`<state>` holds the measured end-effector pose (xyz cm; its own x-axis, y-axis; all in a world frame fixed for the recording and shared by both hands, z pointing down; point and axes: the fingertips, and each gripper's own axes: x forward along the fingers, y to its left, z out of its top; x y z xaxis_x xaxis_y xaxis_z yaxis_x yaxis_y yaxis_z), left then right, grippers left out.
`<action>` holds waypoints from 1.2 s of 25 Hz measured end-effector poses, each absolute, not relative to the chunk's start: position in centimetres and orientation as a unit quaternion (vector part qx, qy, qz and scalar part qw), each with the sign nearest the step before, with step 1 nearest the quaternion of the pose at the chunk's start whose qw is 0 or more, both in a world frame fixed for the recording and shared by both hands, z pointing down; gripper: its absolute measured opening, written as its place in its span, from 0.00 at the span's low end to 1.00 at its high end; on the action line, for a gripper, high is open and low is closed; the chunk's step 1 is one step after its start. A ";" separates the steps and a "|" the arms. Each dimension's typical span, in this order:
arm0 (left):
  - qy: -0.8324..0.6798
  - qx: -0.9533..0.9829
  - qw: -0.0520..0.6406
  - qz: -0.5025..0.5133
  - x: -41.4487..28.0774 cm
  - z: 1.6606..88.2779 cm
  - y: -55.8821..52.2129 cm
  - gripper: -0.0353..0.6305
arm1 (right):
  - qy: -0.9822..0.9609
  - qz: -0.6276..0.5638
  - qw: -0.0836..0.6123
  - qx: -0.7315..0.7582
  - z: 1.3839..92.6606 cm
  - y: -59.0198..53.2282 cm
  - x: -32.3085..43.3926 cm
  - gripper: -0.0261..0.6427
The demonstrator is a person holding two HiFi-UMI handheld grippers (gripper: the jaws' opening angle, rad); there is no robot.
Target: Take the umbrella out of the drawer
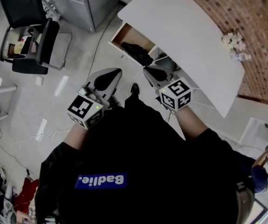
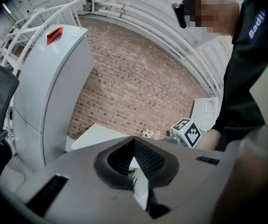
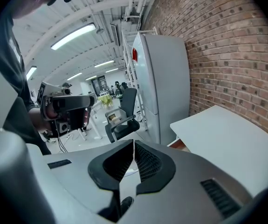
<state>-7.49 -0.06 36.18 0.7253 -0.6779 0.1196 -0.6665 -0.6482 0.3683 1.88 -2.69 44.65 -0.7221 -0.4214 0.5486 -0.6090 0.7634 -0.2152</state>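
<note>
We are standing in front of the drawer [image 1: 127, 33]. It is sticking out from under the white table [image 1: 180, 31]. The black umbrella [image 1: 137, 52] is lying inside the drawer, folded up in a dark lump near the drawer's right end. The left part of the drawer is showing only bare wood. Just right of the drawer something grey is sitting in another gap under the table, and we cannot tell what it is.

We are holding the left gripper [image 1: 115, 73] near the front of the drawer, out over the floor. Its jaws are pressing together, and nothing is between them.

We are holding the right gripper [image 1: 147, 70] by the drawer's right end, near the umbrella. Its jaws are pressing together too, and they are gripping nothing.

Some flowers [image 1: 231, 41] are sitting on the table, well away from the drawer. A black chair [image 1: 31, 41] is standing far off to the drawer's left.
</note>
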 end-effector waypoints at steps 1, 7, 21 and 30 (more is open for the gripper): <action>-0.376 0.904 0.200 -0.015 -7.4 36.2 -0.7 0.05 | -0.906 0.197 0.247 0.283 45.3 -3.3 2.2 0.09; -0.399 0.891 0.217 -0.006 -5.6 36.3 -3.4 0.05 | -0.899 0.205 0.279 0.269 50.2 -7.4 3.4 0.09; -0.477 0.852 0.218 -0.001 -1.9 37.0 -7.5 0.05 | -0.869 0.260 0.358 0.221 62.0 -14.2 6.2 0.26; -0.494 0.840 0.223 -0.005 -1.5 37.7 -7.9 0.05 | -0.833 0.280 0.414 0.236 68.6 -16.4 7.1 0.36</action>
